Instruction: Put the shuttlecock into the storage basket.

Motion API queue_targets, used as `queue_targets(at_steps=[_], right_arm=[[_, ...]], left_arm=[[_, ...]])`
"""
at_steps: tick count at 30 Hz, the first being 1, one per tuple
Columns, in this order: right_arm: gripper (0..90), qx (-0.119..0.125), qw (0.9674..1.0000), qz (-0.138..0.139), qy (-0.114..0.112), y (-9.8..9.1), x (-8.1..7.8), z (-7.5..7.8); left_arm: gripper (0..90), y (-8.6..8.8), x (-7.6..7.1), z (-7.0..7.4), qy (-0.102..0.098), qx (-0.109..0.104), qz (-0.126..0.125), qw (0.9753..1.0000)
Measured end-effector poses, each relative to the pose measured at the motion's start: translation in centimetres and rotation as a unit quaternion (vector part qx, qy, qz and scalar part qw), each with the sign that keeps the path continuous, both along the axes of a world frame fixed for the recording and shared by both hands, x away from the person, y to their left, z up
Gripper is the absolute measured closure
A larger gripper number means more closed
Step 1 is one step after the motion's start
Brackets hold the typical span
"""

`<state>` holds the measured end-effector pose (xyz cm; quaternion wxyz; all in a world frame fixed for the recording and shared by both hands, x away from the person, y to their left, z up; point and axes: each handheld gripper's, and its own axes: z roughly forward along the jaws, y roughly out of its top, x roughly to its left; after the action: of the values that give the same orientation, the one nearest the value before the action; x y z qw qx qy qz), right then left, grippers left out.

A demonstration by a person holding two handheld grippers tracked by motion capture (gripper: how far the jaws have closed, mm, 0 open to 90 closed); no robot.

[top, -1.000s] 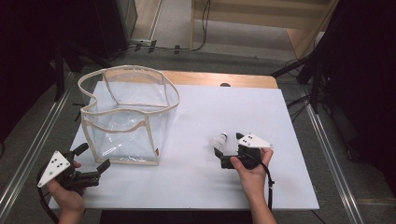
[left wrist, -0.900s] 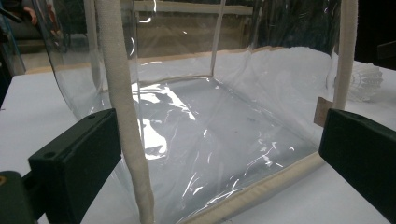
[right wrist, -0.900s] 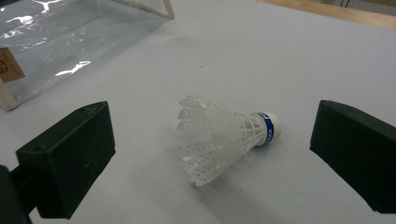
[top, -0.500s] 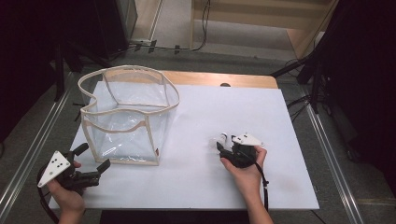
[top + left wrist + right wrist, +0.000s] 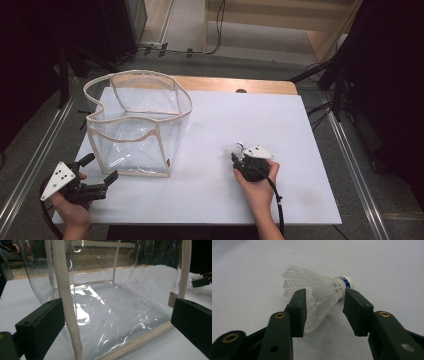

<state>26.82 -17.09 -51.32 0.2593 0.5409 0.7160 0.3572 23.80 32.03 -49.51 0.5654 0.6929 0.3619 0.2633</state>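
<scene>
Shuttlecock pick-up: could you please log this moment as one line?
right gripper: jaws closing around shuttlecock | grip: unconfirmed | left gripper: open beside clear bag

A white tabletop [image 5: 210, 125] with a wooden strip along its far edge carries a clear plastic bag [image 5: 137, 125] with cream trim, standing open at the left, and a white shuttlecock [image 5: 322, 302] lying on its side, right of centre.

Blue lettering ran round the band at the shuttlecock's [image 5: 322, 302] white cork tip, too small to be read.
</scene>
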Motion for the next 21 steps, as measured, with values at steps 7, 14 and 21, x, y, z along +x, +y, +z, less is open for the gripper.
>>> queue_targets(at_steps=[7, 14, 21], right_arm=[[62.9, -0.004, 0.9998, -0.019, 0.001, 0.17, -0.02, -0.16], [86.5, 0.009, 0.9995, -0.030, -0.004, -0.48, -0.34, -0.18], [87.3, 0.015, 0.9996, -0.004, -0.024, -0.51, -0.55, 0.18]], left_arm=[[0.0, 0.00, 0.00, 0.00, 0.000, 0.000, 0.000, 1.0000], [0.0, 0.00, -0.01, 0.00, 0.000, 0.000, 0.000, 1.0000], [0.0, -0.05, 0.00, 0.00, 0.001, 0.001, 0.000, 1.0000]])
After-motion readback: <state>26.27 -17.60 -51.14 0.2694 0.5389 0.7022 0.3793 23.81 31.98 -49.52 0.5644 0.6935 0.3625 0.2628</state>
